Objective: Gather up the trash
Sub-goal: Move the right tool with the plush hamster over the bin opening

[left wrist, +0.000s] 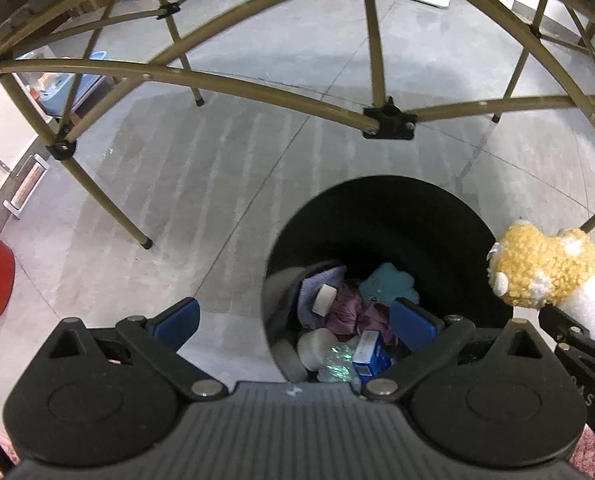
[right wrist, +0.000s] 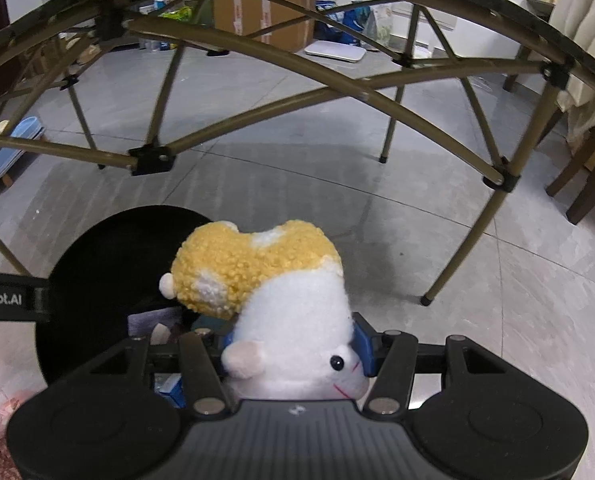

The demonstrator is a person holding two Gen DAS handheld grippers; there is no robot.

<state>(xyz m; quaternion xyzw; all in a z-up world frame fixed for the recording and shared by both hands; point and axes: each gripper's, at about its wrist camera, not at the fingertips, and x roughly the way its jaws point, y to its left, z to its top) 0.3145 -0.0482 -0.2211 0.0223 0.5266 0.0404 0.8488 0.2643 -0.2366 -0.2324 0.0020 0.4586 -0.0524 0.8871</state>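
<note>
The right gripper [right wrist: 293, 346] has its jaws clamped on the yellow-and-white plush toy [right wrist: 281, 292], held just beside the round black trash bin [left wrist: 389, 216], probably for dropping in. The left gripper [left wrist: 295, 320], jaws apart and empty, hovers over the bin's rim.

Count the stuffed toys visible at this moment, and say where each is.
1. A white-and-yellow plush toy is clamped in the right gripper, beside the black trash bin. A teal fuzzy item inside the bin might be another; more could be buried.
</note>
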